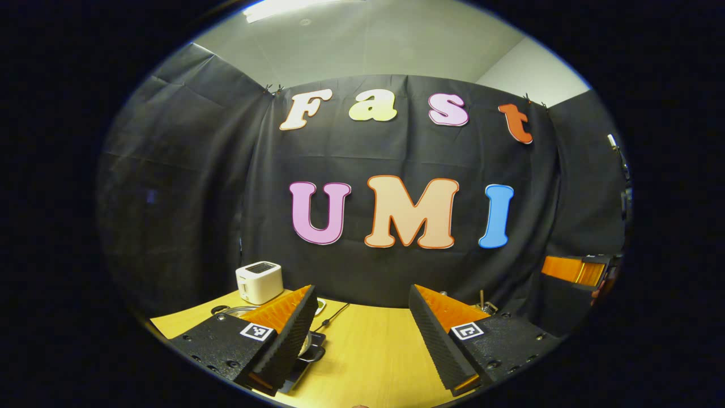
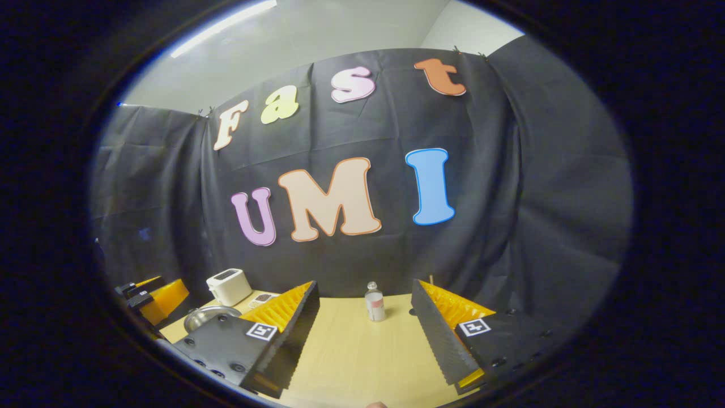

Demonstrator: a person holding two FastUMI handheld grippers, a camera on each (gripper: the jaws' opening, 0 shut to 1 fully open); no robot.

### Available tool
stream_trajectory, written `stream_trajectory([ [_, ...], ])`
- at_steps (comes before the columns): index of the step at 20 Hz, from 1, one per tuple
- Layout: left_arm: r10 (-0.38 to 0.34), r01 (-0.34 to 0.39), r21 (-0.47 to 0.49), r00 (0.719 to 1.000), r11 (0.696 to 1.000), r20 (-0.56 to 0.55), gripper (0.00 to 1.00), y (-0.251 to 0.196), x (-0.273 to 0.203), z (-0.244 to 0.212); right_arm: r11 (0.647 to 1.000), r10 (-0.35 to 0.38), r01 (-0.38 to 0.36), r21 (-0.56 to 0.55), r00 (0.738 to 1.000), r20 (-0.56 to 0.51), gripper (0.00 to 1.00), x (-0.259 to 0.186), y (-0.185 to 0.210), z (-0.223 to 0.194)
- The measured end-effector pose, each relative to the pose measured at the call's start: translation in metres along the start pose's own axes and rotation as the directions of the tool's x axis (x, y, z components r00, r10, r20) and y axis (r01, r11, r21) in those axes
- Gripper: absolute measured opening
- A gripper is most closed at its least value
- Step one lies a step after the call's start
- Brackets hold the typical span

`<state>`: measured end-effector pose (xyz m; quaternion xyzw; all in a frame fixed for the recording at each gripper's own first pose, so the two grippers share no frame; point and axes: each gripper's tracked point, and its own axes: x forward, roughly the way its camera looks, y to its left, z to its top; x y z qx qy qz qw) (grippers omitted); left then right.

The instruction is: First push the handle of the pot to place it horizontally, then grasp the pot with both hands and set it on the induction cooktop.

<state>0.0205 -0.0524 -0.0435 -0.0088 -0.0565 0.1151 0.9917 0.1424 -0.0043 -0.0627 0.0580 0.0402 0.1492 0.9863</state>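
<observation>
In the left gripper view my left gripper (image 1: 361, 290) is open and empty above the wooden table (image 1: 368, 351). Its left finger hides most of the steel pot (image 1: 235, 310), whose rim and one dark side handle show at the far left. A corner of the dark induction cooktop (image 1: 303, 367) shows just below that finger, with a black cable (image 1: 334, 317) running back from it. In the right gripper view my right gripper (image 2: 365, 283) is also open and empty. The pot (image 2: 207, 317) with its domed lid sits at the left, behind that gripper's left finger.
A white toaster (image 1: 259, 281) (image 2: 228, 286) stands at the table's back left. A small clear bottle (image 2: 374, 303) stands upright between the right gripper's fingers, farther back. The other gripper (image 1: 572, 271) (image 2: 150, 294) shows at each view's edge.
</observation>
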Motion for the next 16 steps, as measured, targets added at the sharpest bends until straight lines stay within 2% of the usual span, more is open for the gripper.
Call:
stream_trajectory([
  [1, 0.001, -0.001, 0.000, 1.000, 1.000, -0.006, 0.96, 0.001, -0.003, -0.002, 1.000, 0.009, -0.009, -0.008, 1.000, 0.000, 0.92, -0.003, 0.002, -0.001],
  [5, 0.037, -0.036, 0.031, 0.999, 0.999, -0.010, 0.97, 0.009, -0.010, -0.005, 0.999, 0.027, -0.026, -0.034, 1.000, 0.010, 0.92, -0.010, 0.007, -0.001],
  [7, 0.035, -0.034, 0.021, 0.999, 0.999, -0.018, 0.93, 0.006, -0.013, -0.008, 0.999, 0.035, -0.035, -0.039, 0.999, 0.005, 0.93, -0.012, 0.010, -0.004],
  [8, 0.035, -0.035, 0.014, 0.999, 0.999, -0.023, 0.96, 0.005, -0.014, -0.009, 0.998, 0.039, -0.039, -0.042, 0.999, 0.003, 0.92, -0.013, 0.009, -0.005],
  [12, 0.027, -0.026, 0.028, 0.999, 0.999, -0.029, 0.96, 0.001, -0.018, -0.011, 0.999, 0.036, -0.036, -0.035, 0.999, -0.003, 0.92, -0.018, 0.005, -0.007],
  [13, 0.025, -0.024, 0.037, 0.999, 0.999, -0.030, 0.96, 0.000, -0.018, -0.012, 0.999, 0.036, -0.036, -0.028, 0.999, -0.001, 0.93, -0.019, 0.004, -0.005],
  [14, 0.022, -0.021, 0.045, 0.999, 0.999, -0.031, 0.96, -0.002, -0.019, -0.013, 0.999, 0.034, -0.034, -0.020, 0.999, 0.001, 1.00, -0.020, 0.002, -0.004],
  [15, 0.019, -0.017, 0.053, 0.999, 0.998, -0.033, 0.96, -0.005, -0.019, -0.014, 0.999, 0.035, -0.035, -0.015, 0.999, 0.000, 0.93, -0.021, 0.001, -0.004],
  [16, 0.019, -0.017, 0.060, 0.999, 0.998, -0.037, 0.96, -0.006, -0.019, -0.015, 0.999, 0.033, -0.033, -0.013, 0.999, -0.002, 0.93, -0.022, -0.001, -0.005],
])
